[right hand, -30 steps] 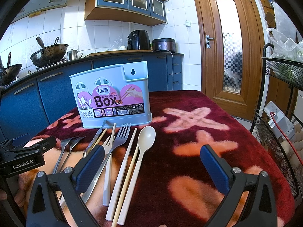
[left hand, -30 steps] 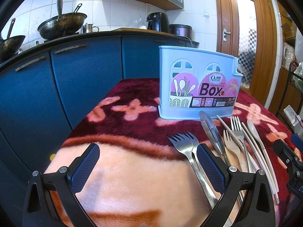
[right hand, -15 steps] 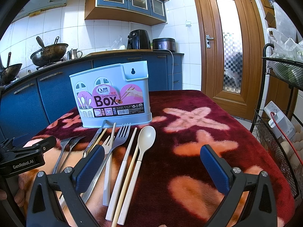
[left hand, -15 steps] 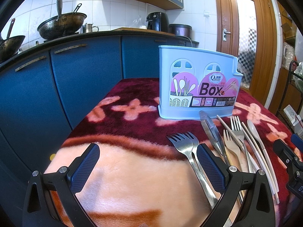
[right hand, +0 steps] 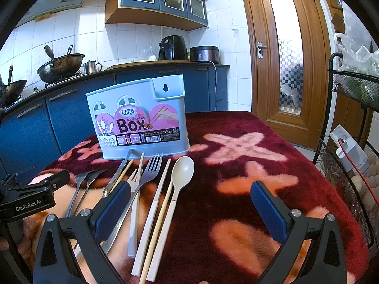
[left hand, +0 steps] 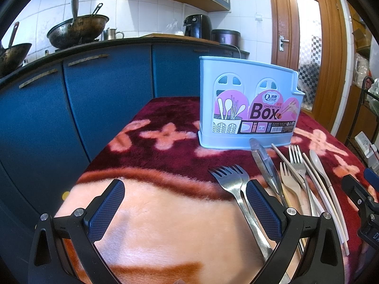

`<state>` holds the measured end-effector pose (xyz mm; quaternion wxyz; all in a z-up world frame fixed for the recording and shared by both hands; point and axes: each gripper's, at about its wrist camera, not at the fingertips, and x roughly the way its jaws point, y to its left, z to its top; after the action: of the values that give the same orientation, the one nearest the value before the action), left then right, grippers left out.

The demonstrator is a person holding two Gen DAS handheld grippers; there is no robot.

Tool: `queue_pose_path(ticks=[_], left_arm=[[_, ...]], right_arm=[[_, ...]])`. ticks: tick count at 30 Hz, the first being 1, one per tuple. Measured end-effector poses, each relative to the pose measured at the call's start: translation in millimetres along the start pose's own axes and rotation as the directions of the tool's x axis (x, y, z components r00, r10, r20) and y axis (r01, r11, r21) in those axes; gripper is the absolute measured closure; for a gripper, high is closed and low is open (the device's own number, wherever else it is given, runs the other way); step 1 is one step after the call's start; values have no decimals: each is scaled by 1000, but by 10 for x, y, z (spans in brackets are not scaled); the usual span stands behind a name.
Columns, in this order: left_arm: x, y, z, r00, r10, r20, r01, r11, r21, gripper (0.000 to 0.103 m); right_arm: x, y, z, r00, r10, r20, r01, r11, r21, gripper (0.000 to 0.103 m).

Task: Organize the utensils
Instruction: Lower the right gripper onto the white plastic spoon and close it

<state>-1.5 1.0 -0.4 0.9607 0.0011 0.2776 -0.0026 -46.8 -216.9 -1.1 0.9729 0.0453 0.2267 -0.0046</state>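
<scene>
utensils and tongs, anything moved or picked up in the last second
Nothing visibly changed. Both tongs, left and right, stay open and empty above the blanket. The forks, chopsticks and beige spoon lie where they were in front of the blue chopsticks box.

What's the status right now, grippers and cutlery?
Left gripper open, empty. Right gripper open, empty. Utensils flat on the blanket, none in the blue box. Nothing blocking.
</scene>
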Motion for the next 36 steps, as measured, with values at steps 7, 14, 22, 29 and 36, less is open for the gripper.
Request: queue_pose_path(ticks=[7,14,22,29,36], left_arm=[[-7,-19,18,1000,3,5,-3,1000,13,1],[51,-41,82,999,-10,-49,12,999,32,1],[256,-62,164,984,-60,-170,66,997,33,2],[463,-90,210,961,-98,-260,103,995,7,19],[573,-59,254,937,-151,-316,136,988,-69,25]], right_arm=[[44,-72,60,998,23,-54,-22,1000,18,0],[144,-93,174,988,44,-150,-45,999,-1,0],[318,-148,348,966,50,-253,-60,998,-31,10],[583,-196,378,931,91,-353,-102,995,-14,30],[827,-209,380,889,145,-434,-150,988,24,47]])
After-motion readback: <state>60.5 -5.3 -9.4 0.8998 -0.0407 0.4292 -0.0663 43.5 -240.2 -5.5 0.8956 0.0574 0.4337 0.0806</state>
